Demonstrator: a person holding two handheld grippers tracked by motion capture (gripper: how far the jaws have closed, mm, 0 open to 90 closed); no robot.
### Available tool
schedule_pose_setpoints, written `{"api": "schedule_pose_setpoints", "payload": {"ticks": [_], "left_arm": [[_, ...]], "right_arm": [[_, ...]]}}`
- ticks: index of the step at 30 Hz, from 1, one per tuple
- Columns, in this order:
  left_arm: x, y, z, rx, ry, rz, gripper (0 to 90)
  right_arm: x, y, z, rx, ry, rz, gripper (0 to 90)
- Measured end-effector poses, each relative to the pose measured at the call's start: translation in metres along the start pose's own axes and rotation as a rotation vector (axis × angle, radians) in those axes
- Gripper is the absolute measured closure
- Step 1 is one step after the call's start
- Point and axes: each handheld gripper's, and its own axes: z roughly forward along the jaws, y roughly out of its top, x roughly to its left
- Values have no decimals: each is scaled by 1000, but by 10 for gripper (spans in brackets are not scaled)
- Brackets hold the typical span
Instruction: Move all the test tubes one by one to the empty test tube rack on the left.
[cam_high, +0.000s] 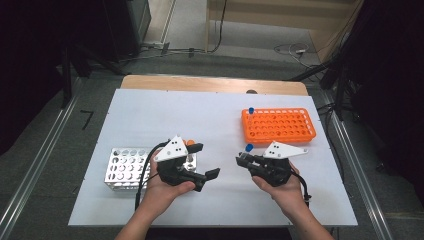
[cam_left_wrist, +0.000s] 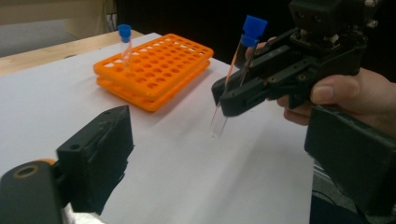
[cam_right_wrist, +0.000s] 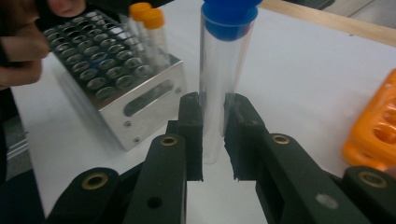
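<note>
So there's a big white table top (cam_high: 210, 120), an orange plastic tube rack (cam_high: 278, 125) far right with one blue-capped tube (cam_high: 251, 112) in its far-left corner, and a metal rack (cam_high: 121, 167) near left. The right gripper (cam_right_wrist: 213, 135) is clamped on a clear blue-capped test tube (cam_right_wrist: 219, 84), held upright above the table; the left gripper (cam_high: 202, 161) sits wide apart, empty. Looks like mid-transfer to me, and next it needs lining up over a hole.
</note>
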Motion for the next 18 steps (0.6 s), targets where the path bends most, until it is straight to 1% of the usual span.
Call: {"api": "schedule_pose_setpoints", "payload": {"ticks": [2, 4, 6, 8, 10, 12, 13, 18], "left_arm": [[-3, 0, 2, -2, -16, 4, 150], [-5, 1, 3, -6, -27, 7, 205], [-8, 1, 5, -14, -48, 13, 288], [-10, 1, 6, -9, -49, 20, 361], [-12, 1, 8, -14, -61, 16, 434], [-13, 1, 10, -15, -63, 18, 489], [-14, 1, 11, -14, -72, 18, 518], [-18, 1, 16, 4, -93, 40, 636]], "right_arm": [[6, 0, 2, 6, 15, -19, 750], [12, 1, 4, 13, 32, -28, 749], [16, 0, 7, 18, 42, -34, 749], [20, 0, 9, 25, 53, -43, 749], [25, 1, 11, 30, 68, -52, 750], [30, 1, 13, 32, 82, -64, 749], [32, 1, 14, 35, 89, -69, 749], [41, 2, 18, 46, 117, -85, 750]]}}
